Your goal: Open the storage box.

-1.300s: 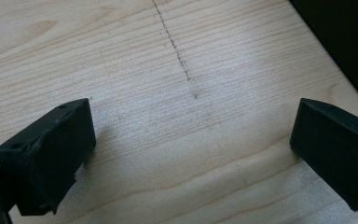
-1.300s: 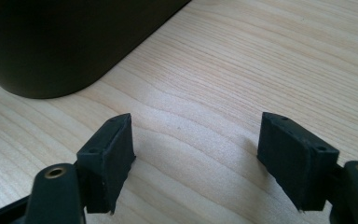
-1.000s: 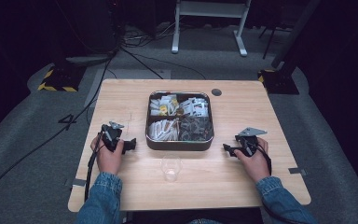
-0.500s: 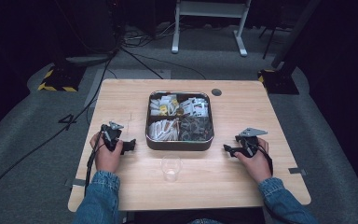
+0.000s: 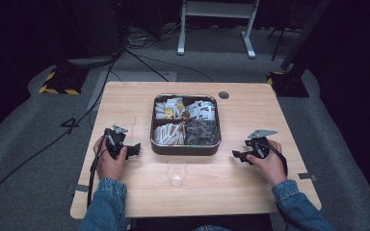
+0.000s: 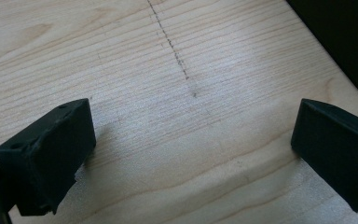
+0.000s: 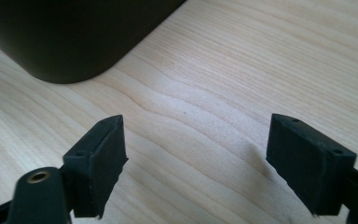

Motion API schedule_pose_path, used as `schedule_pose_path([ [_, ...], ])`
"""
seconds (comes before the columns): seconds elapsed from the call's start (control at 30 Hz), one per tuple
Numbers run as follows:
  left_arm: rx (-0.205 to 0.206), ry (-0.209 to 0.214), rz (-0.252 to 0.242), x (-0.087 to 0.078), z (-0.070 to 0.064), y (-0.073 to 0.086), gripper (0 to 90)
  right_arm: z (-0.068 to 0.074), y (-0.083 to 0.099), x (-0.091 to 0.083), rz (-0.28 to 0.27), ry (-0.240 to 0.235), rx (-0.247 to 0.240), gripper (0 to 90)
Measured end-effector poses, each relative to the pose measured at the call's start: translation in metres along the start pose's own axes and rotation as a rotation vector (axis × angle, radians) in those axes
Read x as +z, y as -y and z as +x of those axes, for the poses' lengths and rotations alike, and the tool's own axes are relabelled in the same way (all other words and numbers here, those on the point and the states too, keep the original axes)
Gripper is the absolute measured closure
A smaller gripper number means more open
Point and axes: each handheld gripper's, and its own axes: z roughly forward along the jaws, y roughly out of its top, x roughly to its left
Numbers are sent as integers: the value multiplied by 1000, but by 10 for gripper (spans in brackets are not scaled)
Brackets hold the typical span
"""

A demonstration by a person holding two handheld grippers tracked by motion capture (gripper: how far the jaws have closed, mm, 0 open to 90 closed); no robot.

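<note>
— Jaws first: how do they stand?

— Both pairs are spread wide with nothing between them. The left gripper (image 6: 186, 154) has its two black jaws far apart over bare wood, low to the table (image 5: 125, 101). The right gripper (image 7: 196, 163) is spread just as wide, also over bare wood, gripping nothing.

— Where are they on the table?

— From the high view, the left gripper (image 5: 134, 149) sits just left of the tray (image 5: 185, 150), pointing towards it; the right gripper (image 5: 237, 155) sits to the tray's right, pointing in as well. Neither touches it. In the right gripper view the tray's dark rounded corner (image 7: 74, 46) lies near, ahead of the jaws.

— Counts?

— One metal tray with four compartments, each filled with small packets; I cannot count them. One clear plastic cup (image 5: 177, 173), upright, stands just in front of the tray, between the two hands and apart from both grippers. Two hands, one per gripper.
</note>
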Motion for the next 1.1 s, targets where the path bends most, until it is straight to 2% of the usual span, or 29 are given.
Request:
schedule_pose_path([
  [0.27,2,1,1,0,0,0,1,4,-23,-23,-74,-22,11,189],
  [0.47,0,0,0,0,0,0,1,7,-39,-30,-81,-34,21,200],
  [0.5,2,0,1,0,0,0,2,10,-49,-33,-82,-40,9,212],
  [0.6,-1,4,4,0,0,0,2,13,-61,-35,-83,-41,-13,218],
  [0.77,-1,4,4,0,0,0,2,17,-80,-35,-72,-61,-26,240],
  [1.1,-1,3,4,0,-1,0,1,26,-110,-26,-70,-95,-58,195],
])
